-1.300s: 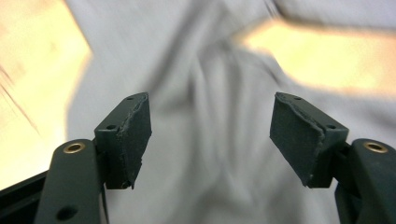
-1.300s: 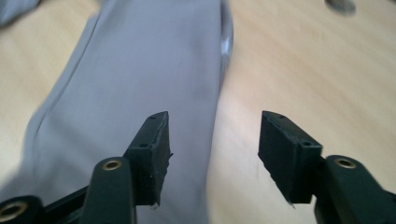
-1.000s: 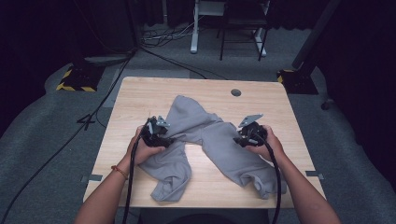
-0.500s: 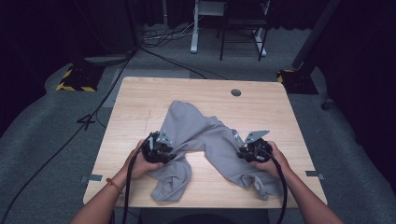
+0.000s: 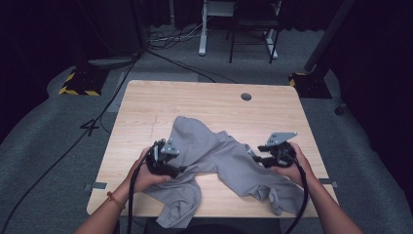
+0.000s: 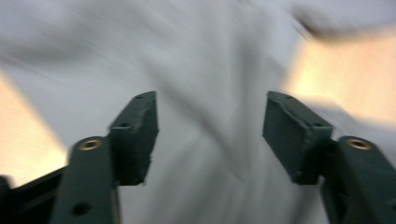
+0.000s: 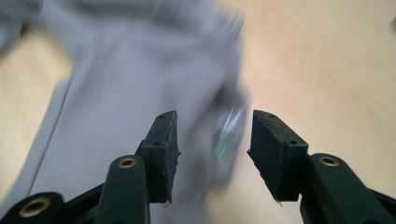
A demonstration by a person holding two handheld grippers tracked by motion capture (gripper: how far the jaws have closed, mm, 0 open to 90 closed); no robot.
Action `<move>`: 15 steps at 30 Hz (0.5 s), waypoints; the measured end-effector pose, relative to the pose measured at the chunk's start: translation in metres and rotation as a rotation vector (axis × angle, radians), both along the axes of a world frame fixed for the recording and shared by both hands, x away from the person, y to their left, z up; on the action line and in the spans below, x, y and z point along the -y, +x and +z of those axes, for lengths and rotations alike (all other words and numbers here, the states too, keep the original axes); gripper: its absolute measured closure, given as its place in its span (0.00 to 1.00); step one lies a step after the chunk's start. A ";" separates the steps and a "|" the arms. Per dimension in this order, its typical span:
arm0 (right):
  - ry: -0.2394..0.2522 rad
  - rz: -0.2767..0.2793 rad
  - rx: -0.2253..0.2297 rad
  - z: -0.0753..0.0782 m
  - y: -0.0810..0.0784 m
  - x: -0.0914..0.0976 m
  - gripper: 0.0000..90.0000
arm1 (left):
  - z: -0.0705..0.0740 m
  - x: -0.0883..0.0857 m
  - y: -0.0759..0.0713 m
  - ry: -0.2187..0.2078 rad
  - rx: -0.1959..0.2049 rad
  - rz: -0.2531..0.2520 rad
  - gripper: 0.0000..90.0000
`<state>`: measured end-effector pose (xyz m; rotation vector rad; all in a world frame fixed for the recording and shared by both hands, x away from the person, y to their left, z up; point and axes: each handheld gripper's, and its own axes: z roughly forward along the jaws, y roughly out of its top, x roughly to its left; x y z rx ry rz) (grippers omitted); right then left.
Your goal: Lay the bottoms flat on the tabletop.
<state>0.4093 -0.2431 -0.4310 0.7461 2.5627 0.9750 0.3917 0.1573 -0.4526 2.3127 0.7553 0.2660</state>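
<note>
Though spread, fingers point(image 6: 135, 135) above grey trousers point(image 5: 229, 158).

So the trousers point(image 5: 224, 161) are lying on the table point(image 5: 195, 100), toward my near edge. My left gripper point(image 5: 168, 163) is at their left side, right gripper point(image 5: 265, 153) at their right, cable hole point(image 5: 246, 96) behind.
</note>
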 end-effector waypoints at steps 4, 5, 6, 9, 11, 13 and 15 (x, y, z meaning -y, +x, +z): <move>0.031 -0.024 0.037 0.016 0.039 -0.026 0.58 | 0.004 0.003 0.032 -0.006 0.022 0.048 0.37; 0.027 -0.027 0.031 0.015 0.047 -0.032 0.58 | 0.002 0.005 0.041 0.001 0.011 0.050 0.38; -0.009 -0.045 0.028 0.009 0.069 -0.047 0.59 | 0.000 0.007 0.045 0.016 0.017 0.058 0.37; -0.015 -0.050 -0.017 -0.001 0.089 -0.060 0.59 | -0.011 0.011 0.057 0.026 -0.012 0.062 0.37; -0.035 -0.066 -0.044 -0.012 0.105 -0.073 0.59 | -0.017 0.012 0.058 0.033 -0.018 0.053 0.37; -0.029 -0.056 -0.060 -0.022 0.114 -0.081 0.59 | -0.023 0.013 0.059 0.038 -0.021 0.052 0.37; -0.033 -0.056 -0.073 -0.029 0.119 -0.088 0.58 | -0.028 0.014 0.058 0.038 -0.025 0.043 0.36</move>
